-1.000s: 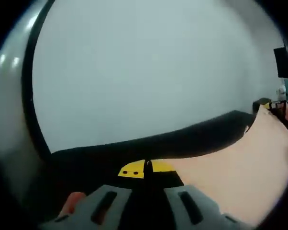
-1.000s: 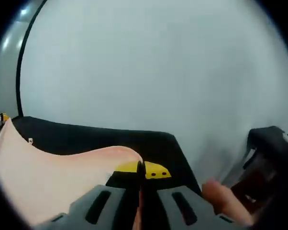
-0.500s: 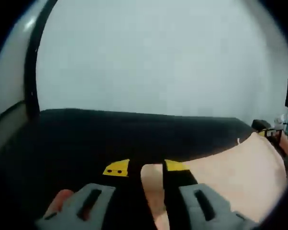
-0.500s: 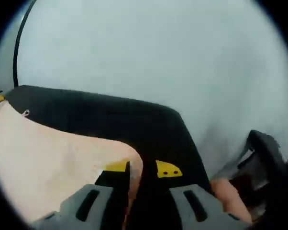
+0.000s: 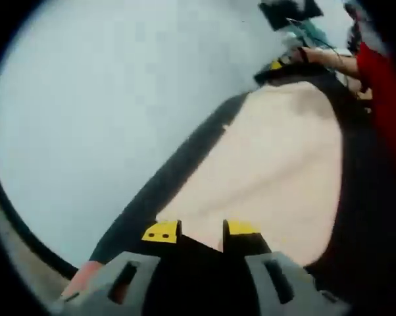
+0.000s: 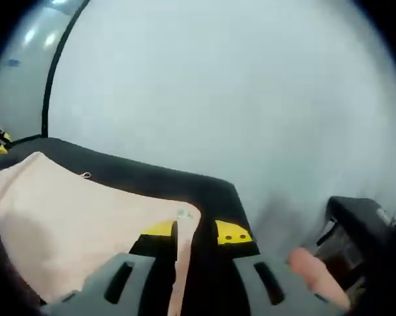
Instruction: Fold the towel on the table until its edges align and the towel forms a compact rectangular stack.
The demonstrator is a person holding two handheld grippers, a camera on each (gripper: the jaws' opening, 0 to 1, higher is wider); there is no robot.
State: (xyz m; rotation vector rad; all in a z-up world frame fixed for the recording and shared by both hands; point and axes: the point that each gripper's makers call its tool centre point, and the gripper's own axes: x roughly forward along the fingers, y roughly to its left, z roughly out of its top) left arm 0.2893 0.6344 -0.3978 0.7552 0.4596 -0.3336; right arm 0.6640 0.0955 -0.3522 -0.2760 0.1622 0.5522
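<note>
Both grippers are parted at the near edge of the peach towel [image 6: 73, 224], which lies flat on the black table [image 6: 152, 181]. The right gripper [image 6: 188, 232] straddles 1 corner; the left gripper [image 5: 193, 232] sits just off the other, the cloth stretching away ahead.

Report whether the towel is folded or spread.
Cannot tell: the towel lies flat on the black table, layers unseen.

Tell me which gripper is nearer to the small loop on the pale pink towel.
Right. The right gripper sits at the pale pink towel's corner near the loop; the left gripper sits at another edge.
</note>
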